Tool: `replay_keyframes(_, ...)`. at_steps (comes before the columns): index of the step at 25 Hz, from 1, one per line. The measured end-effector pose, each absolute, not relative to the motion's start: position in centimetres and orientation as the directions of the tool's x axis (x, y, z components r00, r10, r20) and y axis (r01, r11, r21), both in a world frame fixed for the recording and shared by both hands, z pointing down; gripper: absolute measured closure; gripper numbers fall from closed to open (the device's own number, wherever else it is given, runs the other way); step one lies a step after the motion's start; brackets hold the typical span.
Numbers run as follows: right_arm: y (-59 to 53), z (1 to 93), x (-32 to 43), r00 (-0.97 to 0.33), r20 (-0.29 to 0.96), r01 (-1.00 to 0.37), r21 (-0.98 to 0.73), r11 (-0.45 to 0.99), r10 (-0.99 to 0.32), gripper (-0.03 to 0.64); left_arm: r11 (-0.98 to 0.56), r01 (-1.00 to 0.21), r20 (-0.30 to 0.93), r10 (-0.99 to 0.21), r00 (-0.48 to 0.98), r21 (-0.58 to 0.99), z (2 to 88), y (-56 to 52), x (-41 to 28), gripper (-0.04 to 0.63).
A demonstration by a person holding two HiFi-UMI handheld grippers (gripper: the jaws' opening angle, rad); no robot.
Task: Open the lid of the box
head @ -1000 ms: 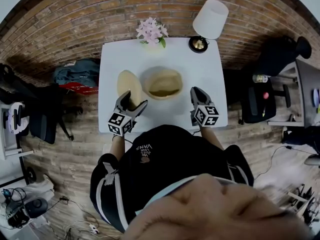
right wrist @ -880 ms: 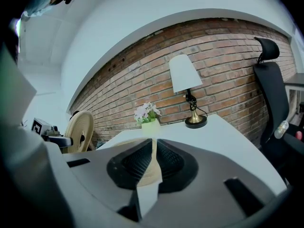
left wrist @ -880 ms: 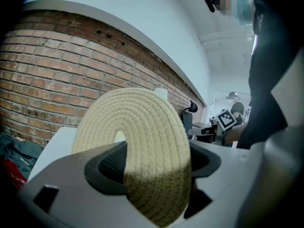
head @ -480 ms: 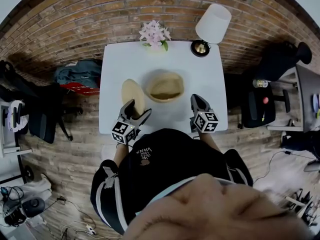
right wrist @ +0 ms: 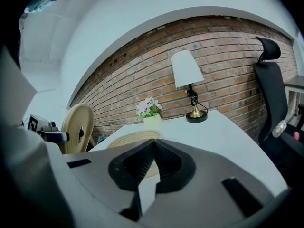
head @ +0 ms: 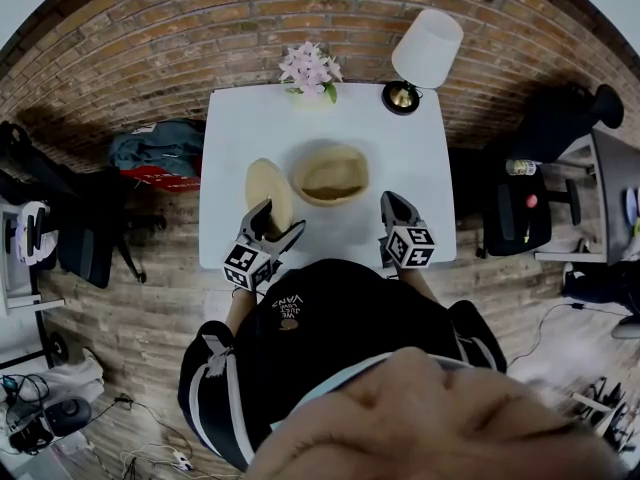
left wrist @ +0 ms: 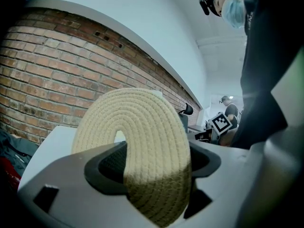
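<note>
On the white table (head: pixel 258 120) the round woven box (head: pixel 331 175) stands with its top uncovered. Its flat woven lid (head: pixel 266 184) is off the box, just to its left and tilted on edge. My left gripper (head: pixel 272 220) is shut on the lid's near edge. In the left gripper view the lid (left wrist: pixel 142 132) stands upright between the dark pads (left wrist: pixel 110 167), filling the middle. My right gripper (head: pixel 390 202) hovers at the table's front right, shut and empty. In the right gripper view its jaws meet, with the box (right wrist: pixel 129 139) beyond and the lid (right wrist: pixel 77 127) at the left.
A pot of pink flowers (head: pixel 308 69) and a lamp with a white shade (head: pixel 424 46) stand at the table's far edge, by a brick wall. A black office chair (head: pixel 520 213) is to the right, bags (head: pixel 155 153) on the floor to the left.
The left gripper has drawn slightly back towards the person with the lid still in it. The right gripper has stayed almost where it was.
</note>
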State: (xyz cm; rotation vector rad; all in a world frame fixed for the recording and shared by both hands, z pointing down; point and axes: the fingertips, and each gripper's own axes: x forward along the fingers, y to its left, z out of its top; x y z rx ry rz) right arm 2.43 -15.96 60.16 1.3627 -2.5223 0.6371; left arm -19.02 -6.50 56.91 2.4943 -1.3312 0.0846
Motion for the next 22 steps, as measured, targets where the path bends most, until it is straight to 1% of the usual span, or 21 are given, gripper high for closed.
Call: replay_keyframes(22,-16.06,59.69,2.32,-0.555,0.368,-0.832,-0.267,0.487,-0.746,0.614,-0.552,-0.803,0.199,-0.781,0.592,0.224,56.19,-6.66,-18.17,0.225)
